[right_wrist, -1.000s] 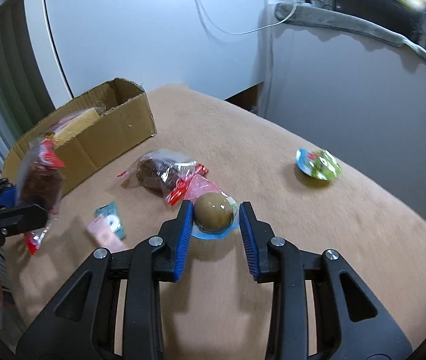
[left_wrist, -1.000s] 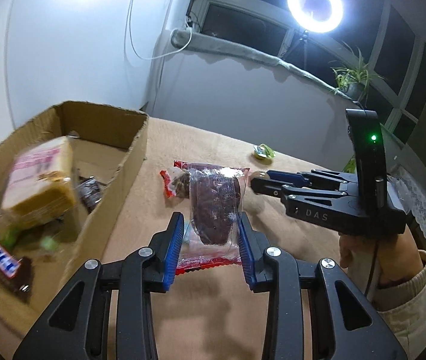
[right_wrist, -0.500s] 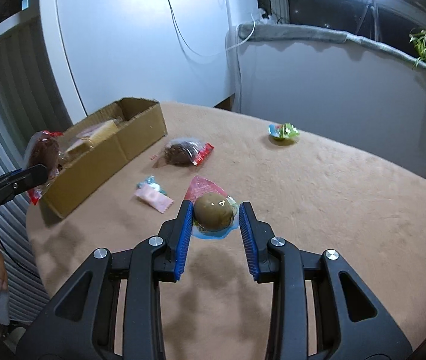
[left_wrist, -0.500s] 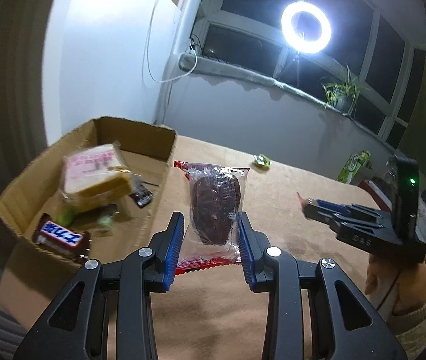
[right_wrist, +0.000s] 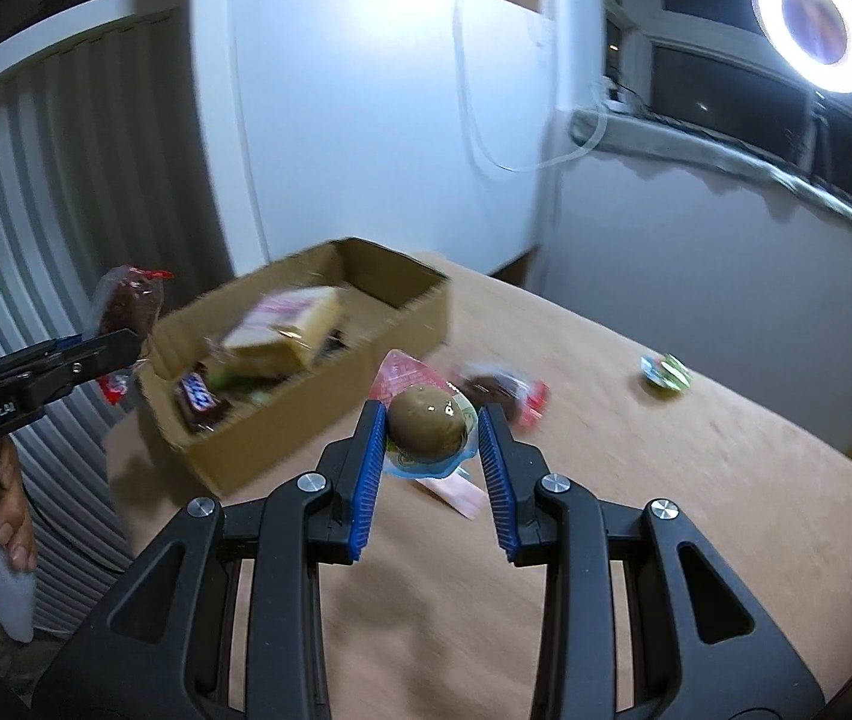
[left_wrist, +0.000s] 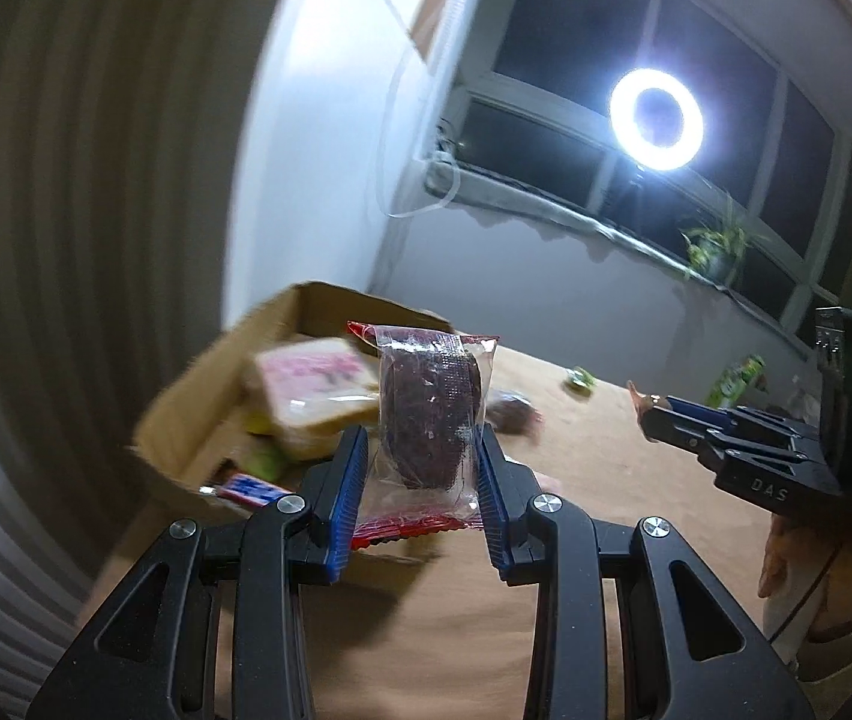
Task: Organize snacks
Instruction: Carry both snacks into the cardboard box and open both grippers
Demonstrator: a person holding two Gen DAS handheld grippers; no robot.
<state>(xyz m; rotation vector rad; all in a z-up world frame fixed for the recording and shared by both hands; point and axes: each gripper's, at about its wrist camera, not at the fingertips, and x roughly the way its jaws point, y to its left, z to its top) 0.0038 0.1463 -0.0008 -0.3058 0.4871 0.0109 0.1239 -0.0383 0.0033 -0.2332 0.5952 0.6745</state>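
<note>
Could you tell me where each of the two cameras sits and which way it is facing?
Left wrist: sits behind the left gripper, facing the cardboard box; its pads clamp a dark cake packet; the right gripper and hand show.
Right wrist: sits behind the right gripper, clamping a packaged braised egg; the left gripper and hand show.
Shared: box, table, ring light, each other's gripper.

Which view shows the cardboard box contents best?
The right wrist view. It looks down into the cardboard box, so the wrapped bread and chocolate bar inside both show, though blurred. In the left wrist view the box sits behind the dark snack packet in the left gripper, partly hidden and more blurred.
</note>
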